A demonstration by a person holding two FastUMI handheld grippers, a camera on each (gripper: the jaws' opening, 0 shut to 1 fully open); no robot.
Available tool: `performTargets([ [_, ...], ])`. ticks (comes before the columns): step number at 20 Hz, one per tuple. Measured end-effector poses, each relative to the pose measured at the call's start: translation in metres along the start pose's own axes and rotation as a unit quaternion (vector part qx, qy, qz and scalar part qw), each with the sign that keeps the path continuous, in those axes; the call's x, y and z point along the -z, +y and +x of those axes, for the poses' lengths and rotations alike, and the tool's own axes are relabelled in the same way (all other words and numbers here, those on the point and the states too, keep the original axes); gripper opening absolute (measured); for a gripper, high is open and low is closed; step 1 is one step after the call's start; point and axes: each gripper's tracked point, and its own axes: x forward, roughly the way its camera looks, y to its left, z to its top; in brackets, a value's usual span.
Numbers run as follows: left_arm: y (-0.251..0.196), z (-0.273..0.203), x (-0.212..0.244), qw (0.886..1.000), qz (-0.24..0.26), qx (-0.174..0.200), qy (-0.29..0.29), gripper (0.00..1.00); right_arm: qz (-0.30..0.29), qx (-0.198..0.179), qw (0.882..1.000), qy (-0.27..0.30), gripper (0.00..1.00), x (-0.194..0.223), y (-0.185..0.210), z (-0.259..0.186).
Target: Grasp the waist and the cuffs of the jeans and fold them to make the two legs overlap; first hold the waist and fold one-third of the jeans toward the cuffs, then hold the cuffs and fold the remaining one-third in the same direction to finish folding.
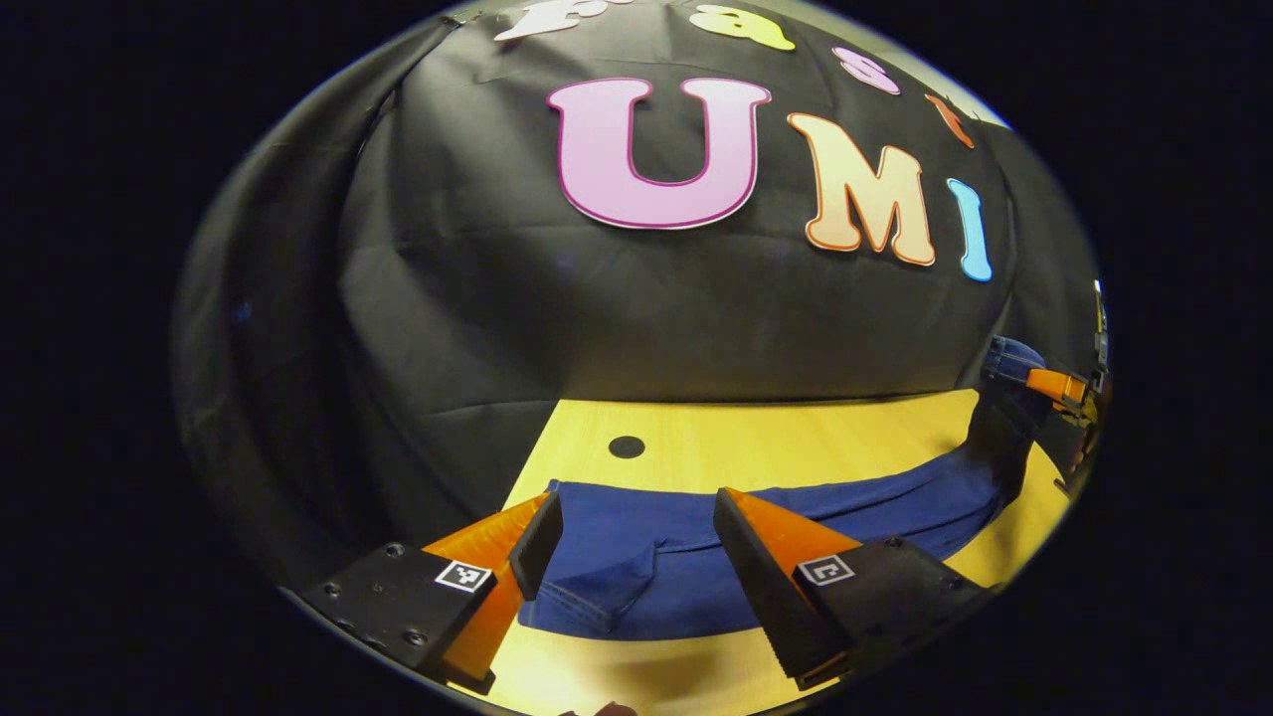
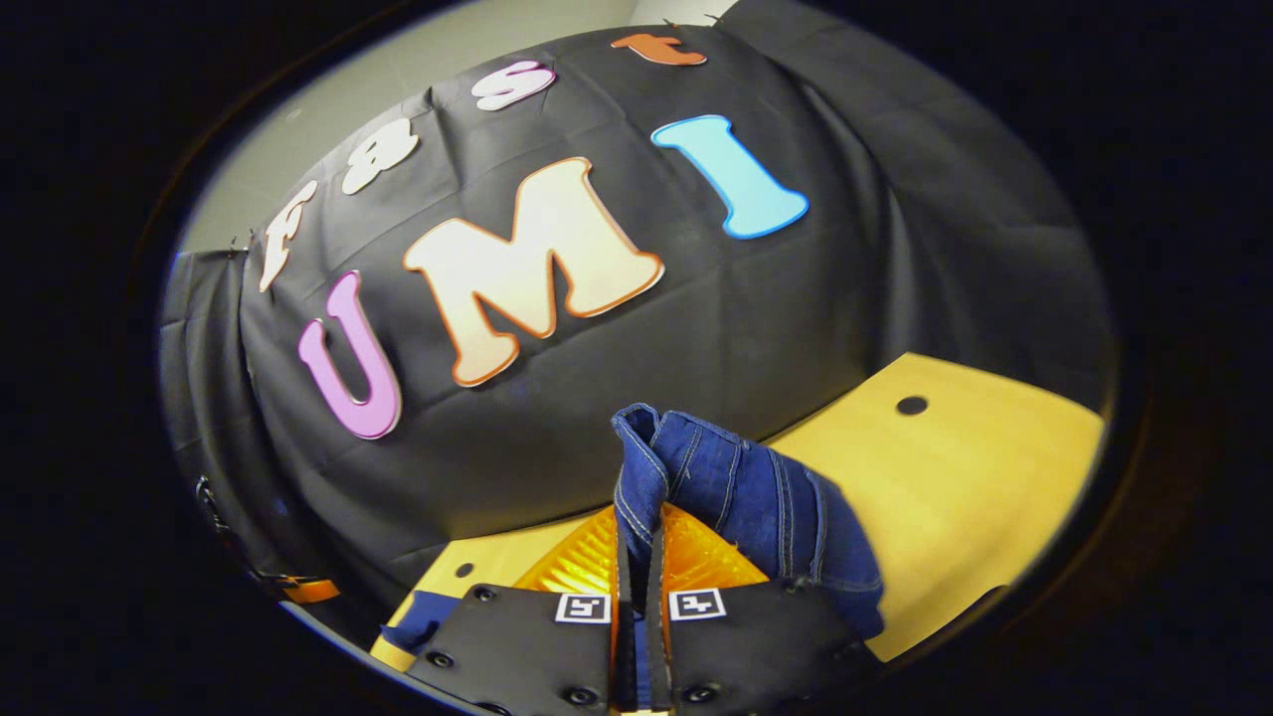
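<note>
denim lies stretched across the yellow table (image 1: 796,438), and the jeans (image 1: 796,517) run from the near left end off to the far right, where that end lifts clear of the wood. in the left gripper view the left gripper (image 1: 636,542) hangs just above the near end of the cloth with its jaws spread wide, one finger on each side of a folded flap, touching nothing that i can make out; it looks lined up to take hold there. in the right gripper view the right gripper (image 2: 641,557) has its jaws pressed together on a bunched, stitched edge of the jeans, which stands up past the fingertips and drapes to the right. raising that end is likely meant to free the cloth so one leg can be laid over the other. whether the pinched end is waist or cuff i cannot tell.
</note>
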Motion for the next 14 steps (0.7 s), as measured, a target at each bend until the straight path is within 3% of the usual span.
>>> performTargets([
  [6,0.036,-0.008,0.034,1.000,0.008,0.010,0.027,0.95,0.059,-0.055,0.995,0.051,0.07,0.091,0.051,0.011],
  [9,0.044,-0.001,0.050,0.999,0.008,0.019,0.045,0.96,0.028,-0.042,0.994,0.093,0.07,0.151,0.055,0.014],
  [14,0.052,0.012,0.071,0.997,-0.008,0.032,0.067,0.96,-0.008,-0.015,0.991,0.132,0.09,0.204,0.041,0.023],
])
